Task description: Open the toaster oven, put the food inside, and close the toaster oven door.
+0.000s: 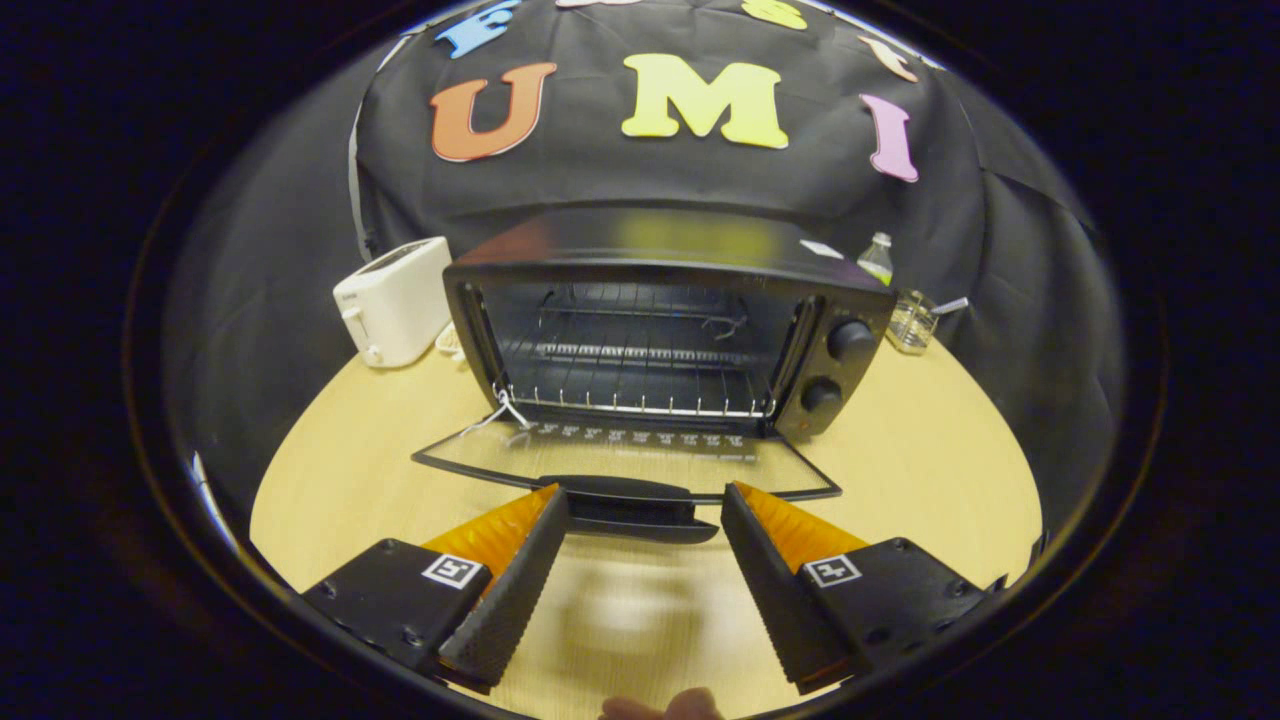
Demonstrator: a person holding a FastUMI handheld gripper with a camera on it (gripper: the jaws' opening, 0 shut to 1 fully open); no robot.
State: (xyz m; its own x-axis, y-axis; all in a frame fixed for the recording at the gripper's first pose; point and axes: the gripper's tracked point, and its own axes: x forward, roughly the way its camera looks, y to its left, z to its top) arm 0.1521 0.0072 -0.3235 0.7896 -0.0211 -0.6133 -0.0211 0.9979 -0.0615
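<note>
The oven [660, 330] stands on the table [920, 460] with its door [620, 460] dropped flat toward the gripper [645, 500], the rack [640, 375] inside bare. The gripper is released, its fingers spread wide and holding nothing, their tips on either side of the door handle [630, 505], which sits just at the gap between them. Left of the oven stands a white toaster [392, 300]; right of the oven, behind its two knobs [835, 365], are a bottle [877, 258] and a glass [912, 322].
</note>
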